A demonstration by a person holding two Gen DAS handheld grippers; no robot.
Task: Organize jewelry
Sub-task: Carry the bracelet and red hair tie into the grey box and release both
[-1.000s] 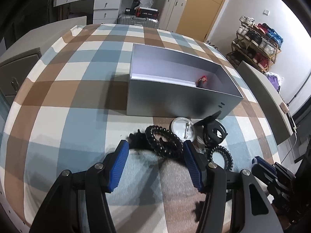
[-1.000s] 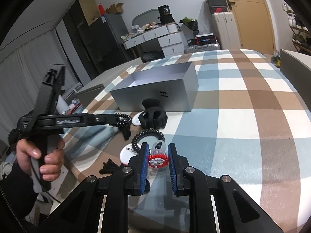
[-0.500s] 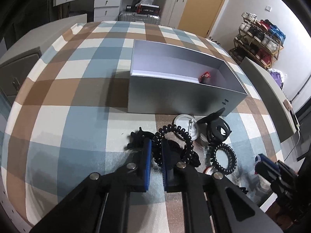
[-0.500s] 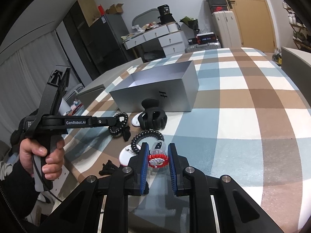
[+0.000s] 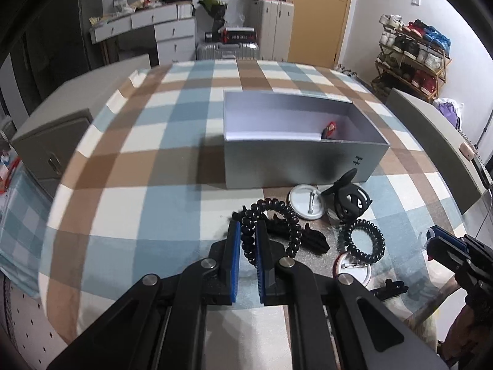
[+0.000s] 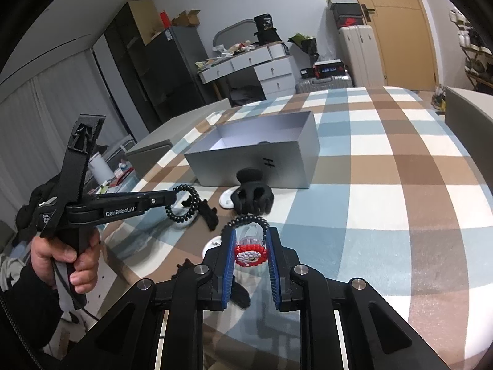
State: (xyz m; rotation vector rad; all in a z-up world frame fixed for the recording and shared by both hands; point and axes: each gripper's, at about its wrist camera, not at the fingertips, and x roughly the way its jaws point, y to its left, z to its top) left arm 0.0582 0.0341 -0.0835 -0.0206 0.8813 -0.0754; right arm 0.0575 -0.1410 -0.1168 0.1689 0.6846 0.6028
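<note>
The black spiral coil hair tie (image 5: 271,228) was pinched at its near loop between the blue pads of the left claw (image 5: 247,240), lifted a little in front of the open grey rectangular box (image 5: 295,162). It looked light, springy and soft, likely to stretch and dangle, so a grip across one strand seemed enough. The right claw (image 6: 250,252) was clamped on a small red and white beaded ornament (image 6: 249,254), which seemed rigid and perhaps fragile. Inside the box, toward its right end, lay one small red item (image 5: 330,129). Before the box, on the checked desk (image 5: 138,185), sat a black claw hair clip (image 5: 351,199), a second coil tie (image 5: 363,240) and a white round badge (image 5: 308,205).
</note>
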